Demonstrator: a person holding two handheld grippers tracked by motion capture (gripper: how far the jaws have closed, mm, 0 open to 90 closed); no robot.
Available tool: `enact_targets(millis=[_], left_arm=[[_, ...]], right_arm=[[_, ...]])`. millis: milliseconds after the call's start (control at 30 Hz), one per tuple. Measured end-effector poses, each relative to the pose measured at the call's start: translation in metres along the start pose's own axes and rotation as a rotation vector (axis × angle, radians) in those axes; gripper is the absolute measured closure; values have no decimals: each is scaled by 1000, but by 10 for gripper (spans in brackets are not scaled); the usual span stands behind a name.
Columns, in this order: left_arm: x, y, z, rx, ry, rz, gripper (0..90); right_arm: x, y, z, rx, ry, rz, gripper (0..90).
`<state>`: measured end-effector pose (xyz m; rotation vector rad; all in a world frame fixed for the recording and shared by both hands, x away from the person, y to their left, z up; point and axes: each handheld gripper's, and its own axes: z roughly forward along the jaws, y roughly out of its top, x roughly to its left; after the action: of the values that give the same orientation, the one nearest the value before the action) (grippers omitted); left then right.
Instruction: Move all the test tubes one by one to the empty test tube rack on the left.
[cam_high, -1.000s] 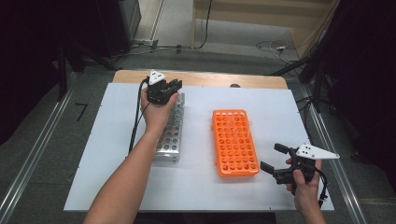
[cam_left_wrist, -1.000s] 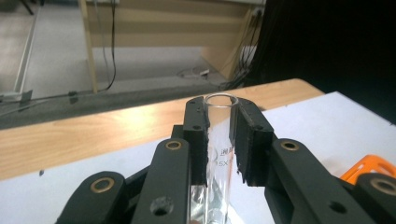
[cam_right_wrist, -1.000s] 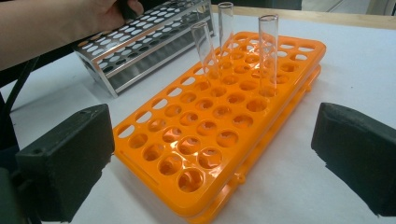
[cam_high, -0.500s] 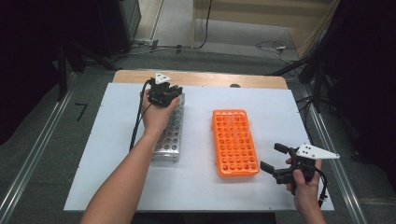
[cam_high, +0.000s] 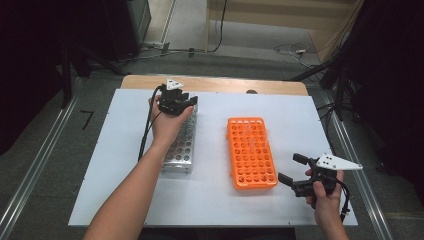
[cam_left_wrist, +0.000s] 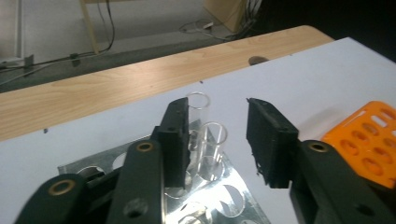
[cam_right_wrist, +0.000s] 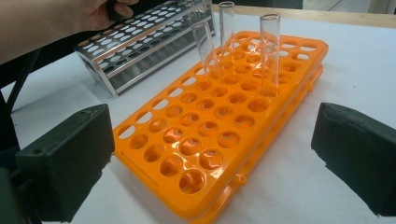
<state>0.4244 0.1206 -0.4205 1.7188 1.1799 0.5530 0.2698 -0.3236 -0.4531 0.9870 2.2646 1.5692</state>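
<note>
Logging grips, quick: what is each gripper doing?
Left gripper: just opening, open around a clear glass tube in the metal rack.
Right gripper: open, empty.

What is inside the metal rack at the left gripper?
Two clear glass tubes stand in the metal rack by the left gripper, whose jaws have just been opening. Its pad covers their lower left side.

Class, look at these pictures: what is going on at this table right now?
A person works with two hand-held grippers and clear glass test tubes. The left gripper sits over the far end of the metal rack; its jaws have just been opening, with a test tube standing in the rack between them, no longer pinched. The right gripper waits open beside the near end of the orange rack, which holds three upright tubes at its far end.
</note>
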Motion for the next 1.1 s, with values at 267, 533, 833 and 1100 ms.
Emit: enact_targets(millis=[267, 533, 833, 1100], left_arm=[[-7, -2, -24, -66, -86, -7, 220], [-14, -9, -58, -119, -176, 14, 0], [-29, -25, -89, -140, -237, 44, 0], [-41, -35, -111, -176, -260, 61, 0]], right_arm=[[-1, 0, 3, 6, -3, -1, 0], [0, 2, 4, 10, -11, -2, 0], [1, 10, 8, 12, -15, -1, 0], [-3, 22, 12, 9, -49, -11, 0]])
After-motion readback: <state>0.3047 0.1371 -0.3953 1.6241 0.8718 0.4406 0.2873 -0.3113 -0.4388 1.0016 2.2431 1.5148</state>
